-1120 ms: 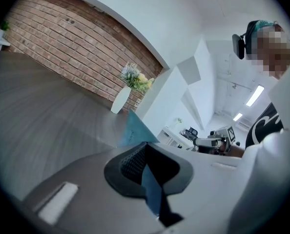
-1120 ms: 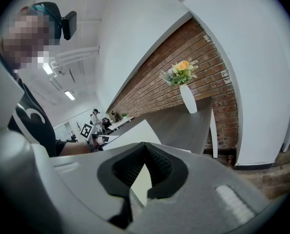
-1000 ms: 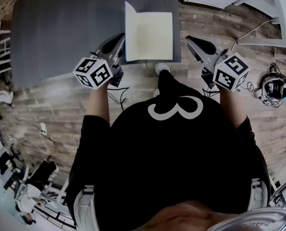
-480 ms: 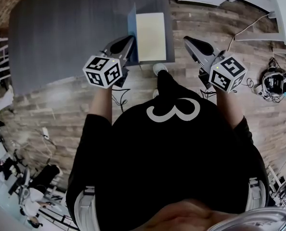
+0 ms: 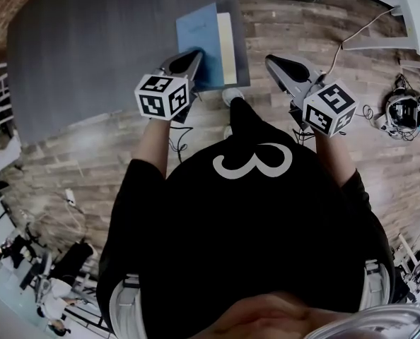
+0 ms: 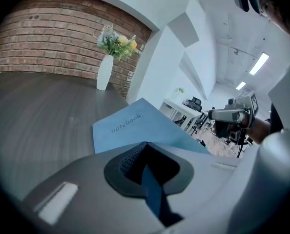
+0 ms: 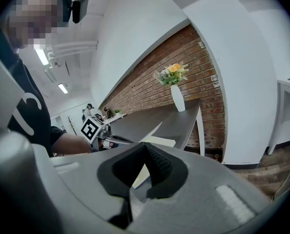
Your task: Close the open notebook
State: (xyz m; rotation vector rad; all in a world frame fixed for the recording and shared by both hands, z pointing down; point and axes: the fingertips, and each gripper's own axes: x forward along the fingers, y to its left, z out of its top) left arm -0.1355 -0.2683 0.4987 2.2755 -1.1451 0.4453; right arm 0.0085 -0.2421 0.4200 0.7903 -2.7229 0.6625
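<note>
Swung over from the upright stand it had half a second back, the blue cover (image 5: pixel 198 35) of the notebook (image 5: pixel 211 44) now leans across the cream page (image 5: pixel 227 46), its outer face up and only a narrow strip of paper showing along the right side. The left gripper (image 5: pixel 194 63) has travelled to the right with it and is clamped on the cover's near edge; in the left gripper view the thin blue sheet runs straight between the two pads. The notebook lies at the near right corner of the dark grey table (image 5: pixel 90 48). The right gripper (image 5: pixel 278 67) hangs over the wooden floor (image 5: pixel 302 27) off the table's edge, apart from the notebook, jaws together on nothing. A white vase of flowers (image 6: pixel 105 71) stands at the far end by the brick wall (image 6: pixel 47 38).
</note>
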